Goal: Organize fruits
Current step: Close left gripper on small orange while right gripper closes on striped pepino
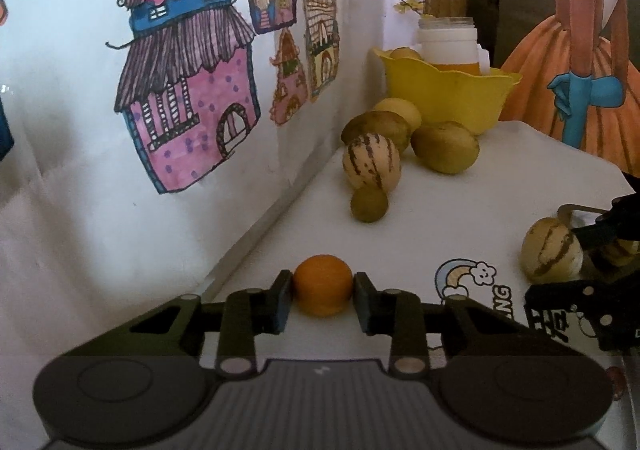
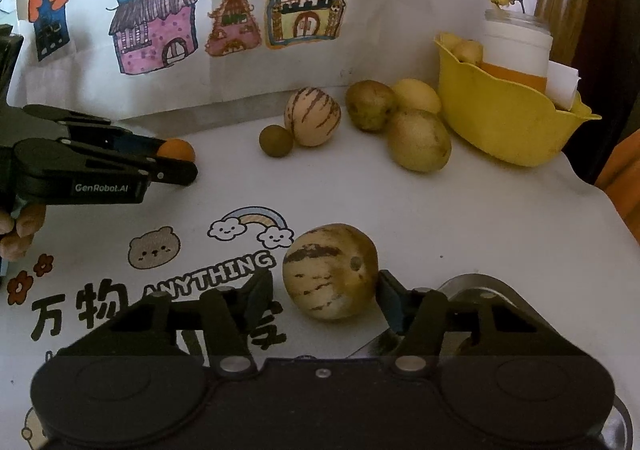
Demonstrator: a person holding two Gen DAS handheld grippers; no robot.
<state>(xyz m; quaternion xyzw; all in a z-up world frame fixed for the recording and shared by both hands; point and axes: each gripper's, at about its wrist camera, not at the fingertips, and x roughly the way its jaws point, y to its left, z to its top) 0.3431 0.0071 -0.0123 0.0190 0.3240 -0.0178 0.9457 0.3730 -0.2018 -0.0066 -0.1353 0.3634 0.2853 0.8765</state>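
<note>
Striped melon, stem-end toward right jaw

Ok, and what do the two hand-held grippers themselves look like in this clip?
Both are matte black plastic. The left hand-held gripper has angular linkage arms with silver pivot pins, blue-faced finger pads and a ribbed grey centre panel; white "GenRobot.AI" lettering shows on its side. The right hand-held gripper matches. No cables or sleeves visible.
</note>
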